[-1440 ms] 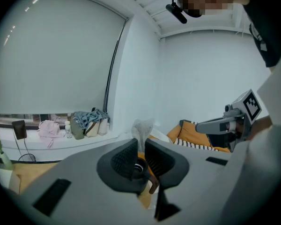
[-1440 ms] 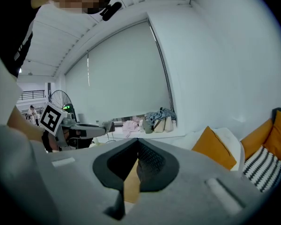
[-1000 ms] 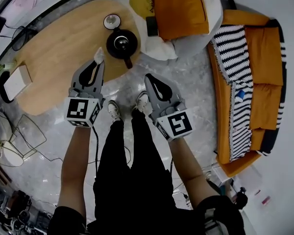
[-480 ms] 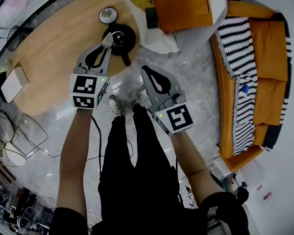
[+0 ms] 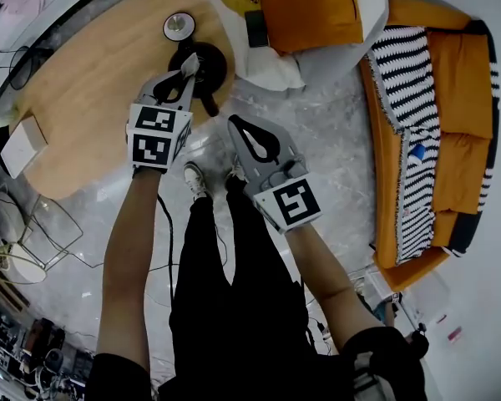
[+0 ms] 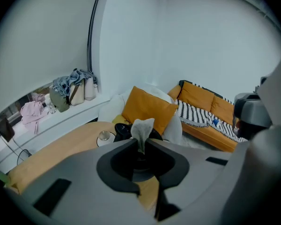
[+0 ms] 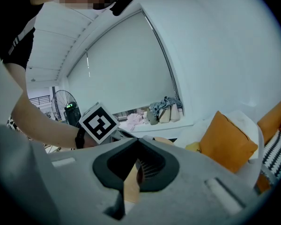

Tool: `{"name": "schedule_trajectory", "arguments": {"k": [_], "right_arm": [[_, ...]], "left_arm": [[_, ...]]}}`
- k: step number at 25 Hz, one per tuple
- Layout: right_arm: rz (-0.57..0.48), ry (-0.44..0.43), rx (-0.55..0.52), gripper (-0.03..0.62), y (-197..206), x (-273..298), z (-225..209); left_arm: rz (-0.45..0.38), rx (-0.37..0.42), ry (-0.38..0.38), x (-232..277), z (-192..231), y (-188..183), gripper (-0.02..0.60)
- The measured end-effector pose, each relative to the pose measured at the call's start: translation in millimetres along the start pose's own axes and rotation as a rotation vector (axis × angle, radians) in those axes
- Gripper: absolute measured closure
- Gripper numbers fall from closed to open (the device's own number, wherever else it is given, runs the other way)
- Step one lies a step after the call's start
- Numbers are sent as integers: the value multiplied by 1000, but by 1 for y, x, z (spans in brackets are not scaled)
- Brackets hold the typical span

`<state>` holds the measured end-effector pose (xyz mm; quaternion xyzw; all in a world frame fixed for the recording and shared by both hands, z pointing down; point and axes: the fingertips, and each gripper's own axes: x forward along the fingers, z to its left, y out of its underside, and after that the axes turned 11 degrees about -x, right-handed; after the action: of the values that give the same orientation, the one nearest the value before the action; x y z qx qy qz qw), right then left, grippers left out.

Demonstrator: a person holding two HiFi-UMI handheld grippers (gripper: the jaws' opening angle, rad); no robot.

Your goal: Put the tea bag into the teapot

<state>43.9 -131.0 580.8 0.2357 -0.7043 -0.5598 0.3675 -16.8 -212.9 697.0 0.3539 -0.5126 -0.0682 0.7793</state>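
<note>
Tea bag [image 6: 142,128] pinched in left jaws, right at the teapot [image 5: 209,63].

Left gripper [image 5: 187,71]: jaws clamped on the bag's lower end, top sticking up past the tips; in head view the tips overlap the black teapot's left edge, contact w/ the pot can't be told. Right gripper [image 5: 233,123]: jaws pressed together, nothing btw them, held nearer the body than the teapot, off the wooden surface [image 5: 92,82] the teapot stands on. Cup on saucer [image 5: 179,26] is set just beyond the teapot; orange cushion [image 5: 305,7] seen to the teapot's far right.
</note>
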Motion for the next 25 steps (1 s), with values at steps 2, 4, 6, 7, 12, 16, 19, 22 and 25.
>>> {"name": "schedule_trajectory", "arguments": {"k": [2,4,6,7,12,16,19,22,25], "right_arm": [[3,2,8,589,1,0,-3],[19,2,12,589,5,-1,-6],[75,-6,3,589,15,-5,-8],[98,-9,-1,589,20,-6,-10],[96,-3,4,589,22,-7,-18],[70,-7,8,589,17,-4,-19],[80,-10,10,589,19,-5,-19],[108,-16,6,589,25,-7,-20],[110,-16,7,589,27,-8,-22]], "left_arm": [[31,8,-5,4,-2,2,543],[53,16,-16,6,-1,3,543],[64,20,-28,8,1,3,542],[67,21,-33,9,1,3,542],[113,23,-41,13,1,7,541],[152,29,-45,15,2,9,541],[176,31,-46,17,2,9,540],[207,30,-46,19,3,14,540],[220,33,-48,20,4,15,540]]}}
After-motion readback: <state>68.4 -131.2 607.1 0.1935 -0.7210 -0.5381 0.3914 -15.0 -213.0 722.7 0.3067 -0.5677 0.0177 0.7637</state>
